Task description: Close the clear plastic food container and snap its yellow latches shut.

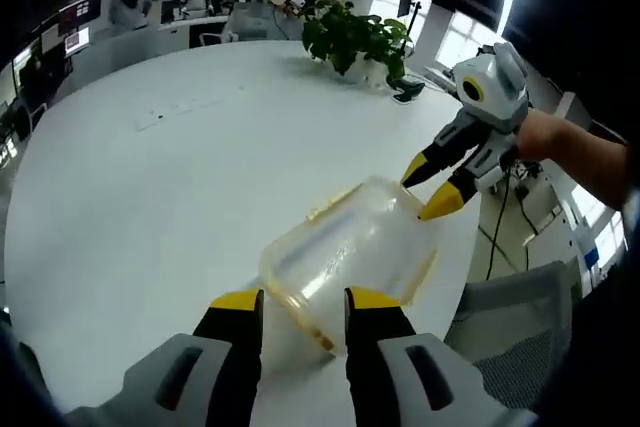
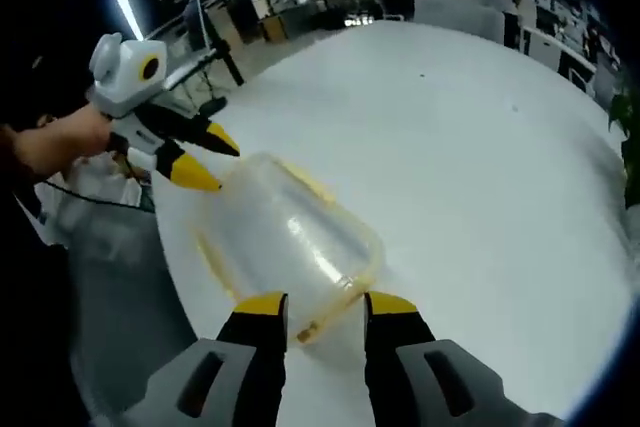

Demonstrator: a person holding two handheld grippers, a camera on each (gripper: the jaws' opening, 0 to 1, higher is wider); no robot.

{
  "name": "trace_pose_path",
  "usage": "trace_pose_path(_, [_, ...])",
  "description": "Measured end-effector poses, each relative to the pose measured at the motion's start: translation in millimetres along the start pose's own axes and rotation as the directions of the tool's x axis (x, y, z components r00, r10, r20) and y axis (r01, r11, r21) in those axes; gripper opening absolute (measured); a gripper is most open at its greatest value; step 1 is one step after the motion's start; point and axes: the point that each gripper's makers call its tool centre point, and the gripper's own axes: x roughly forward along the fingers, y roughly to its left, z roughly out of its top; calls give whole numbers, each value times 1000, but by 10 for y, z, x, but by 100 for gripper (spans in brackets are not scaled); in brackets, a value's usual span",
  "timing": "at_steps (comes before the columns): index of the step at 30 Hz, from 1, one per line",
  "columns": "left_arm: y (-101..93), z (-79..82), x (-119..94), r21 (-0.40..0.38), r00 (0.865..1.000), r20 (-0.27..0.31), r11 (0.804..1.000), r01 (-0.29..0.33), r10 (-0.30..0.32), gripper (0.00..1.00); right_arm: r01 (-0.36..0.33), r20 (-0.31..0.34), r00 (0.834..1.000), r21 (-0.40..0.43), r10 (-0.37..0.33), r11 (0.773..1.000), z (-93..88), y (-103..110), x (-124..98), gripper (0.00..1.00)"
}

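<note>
White round worktop [image 1: 150, 197], a potted plant [image 1: 355, 42] at its far side, a grey chair [image 1: 520, 332] off the edge. The clear food container [image 1: 350, 257] sits near that edge, yellow latches [image 2: 335, 312] on its rim. Left hand-held gripper [image 1: 303, 302] is spread, jaws at one end of it; right hand-held gripper [image 2: 325, 307] likewise at the opposite end, gripping nothing. The left gripper view catches the plant up close.
</note>
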Motion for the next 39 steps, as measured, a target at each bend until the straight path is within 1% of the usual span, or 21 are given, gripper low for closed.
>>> trace_pose_path(1, [-9,15,-10,13,1000,2,1000,1,-1,30,13,-6,1000,-17,-13,1000,-12,4,-14,25])
trace_pose_path(2, [-24,31,-19,20,1000,3,1000,4,-4,30,12,-10,1000,-39,-12,999,-12,10,-23,26])
trace_pose_path(3, [-51,55,-33,33,1000,8,999,7,-8,30,-2,8,1000,-58,3,998,25,40,-27,26])
trace_pose_path(5, [-77,73,-32,51,1000,4,999,7,-7,31,-10,18,1000,-39,11,999,46,49,-38,27])
trace_pose_path(7, [-117,103,-28,65,1000,10,998,17,-18,31,-22,37,999,-45,23,999,86,78,-45,27])
trace_pose_path(9, [-161,120,-11,75,999,6,997,31,-32,30,-25,40,999,-48,27,999,101,75,-35,27])
trace_pose_path(12, [-233,162,-10,119,999,13,992,48,-50,30,-36,52,998,-94,41,995,144,111,-26,26])
trace_pose_path(13, [-270,187,-3,147,997,22,987,65,-69,29,-45,52,997,-96,50,994,153,128,-23,26])
trace_pose_path(15, [-318,170,16,190,996,5,978,82,-85,28,-70,65,995,-121,79,990,193,190,-17,26])
trace_pose_path(17, [-369,165,37,206,995,-6,973,100,-101,27,-74,63,994,-140,84,987,212,212,-9,27])
trace_pose_path(20, [-445,213,70,239,990,6,962,133,-138,27,-91,70,992,-180,105,979,247,255,10,26])
trace_pose_path(21, [-469,226,80,251,989,6,958,141,-148,27,-99,72,991,-181,114,978,256,275,17,26])
trace_pose_path(22, [-505,252,95,279,987,12,948,151,-161,27,-108,71,990,-186,124,977,262,297,26,26])
trace_pose_path(26, [-550,264,129,328,986,-6,931,162,-169,27,-131,63,987,-237,150,963,277,371,75,26])
trace_pose_path(28, [-556,244,161,351,985,-21,922,166,-169,27,-144,56,985,-247,163,958,274,400,101,26])
trace_pose_path(29, [-553,229,175,375,986,-32,912,165,-165,26,-144,54,985,-255,163,956,277,408,114,26])
trace_pose_path(31, [-587,206,181,400,984,-45,899,177,-173,26,-139,54,986,-278,160,950,296,417,134,26])
trace_pose_path(34, [-611,187,187,411,983,-52,894,180,-174,25,-153,63,982,-281,177,947,330,464,149,27])
trace_pose_path(36, [-607,173,204,416,984,-60,892,179,-169,25,-163,64,980,-296,190,941,347,504,167,26])
trace_pose_path(39, [-629,194,210,418,983,-51,890,181,-176,24,-160,54,981,-325,187,932,365,521,213,26])
